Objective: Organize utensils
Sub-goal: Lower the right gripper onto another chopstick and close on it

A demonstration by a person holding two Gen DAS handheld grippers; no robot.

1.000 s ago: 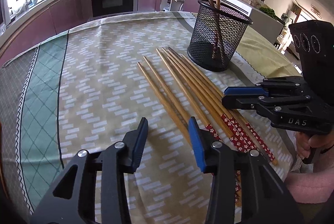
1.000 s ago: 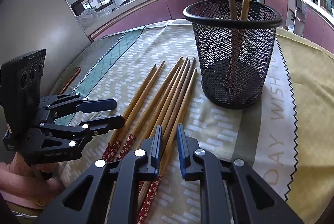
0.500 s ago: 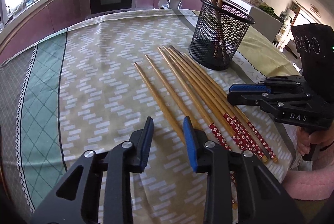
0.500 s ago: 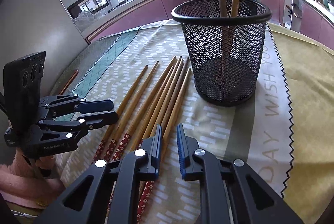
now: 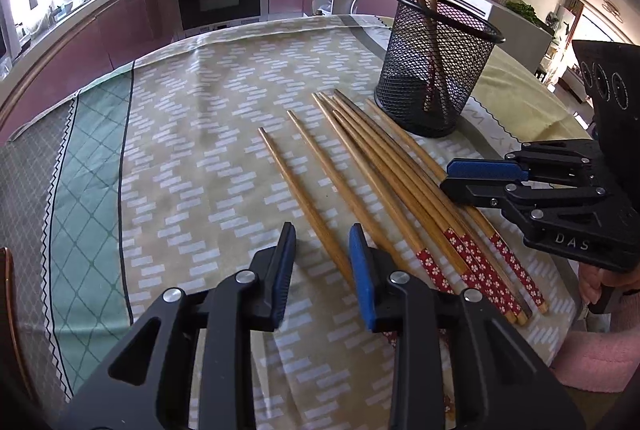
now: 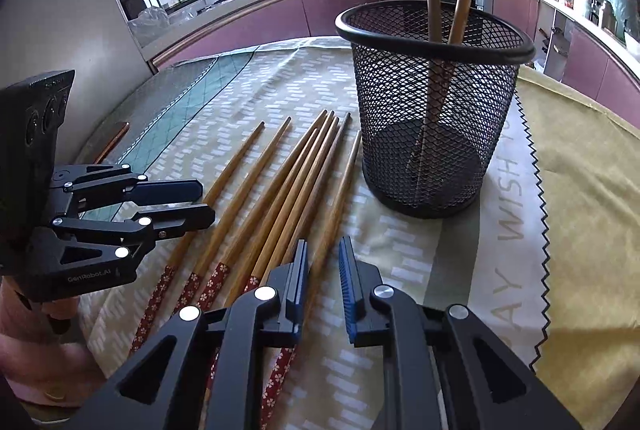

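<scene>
Chopsticks [image 5: 372,185] lie fanned on tablecloth [image 5: 192,157], just beside mesh cup [image 5: 436,69] holding two more. Left gripper [image 5: 320,250] above leftmost stick, jaws just been closing, pads not yet pressing. Right gripper [image 6: 323,266] jaws narrowly apart over rightmost stick, gripping nothing.

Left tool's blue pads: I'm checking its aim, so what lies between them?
In the left wrist view, one plain wooden chopstick runs between the left tool pads, not yet pinched.

Seven wooden chopsticks [image 5: 372,185] lie side by side beside a black mesh holder [image 5: 436,69] holding two upright.
</scene>
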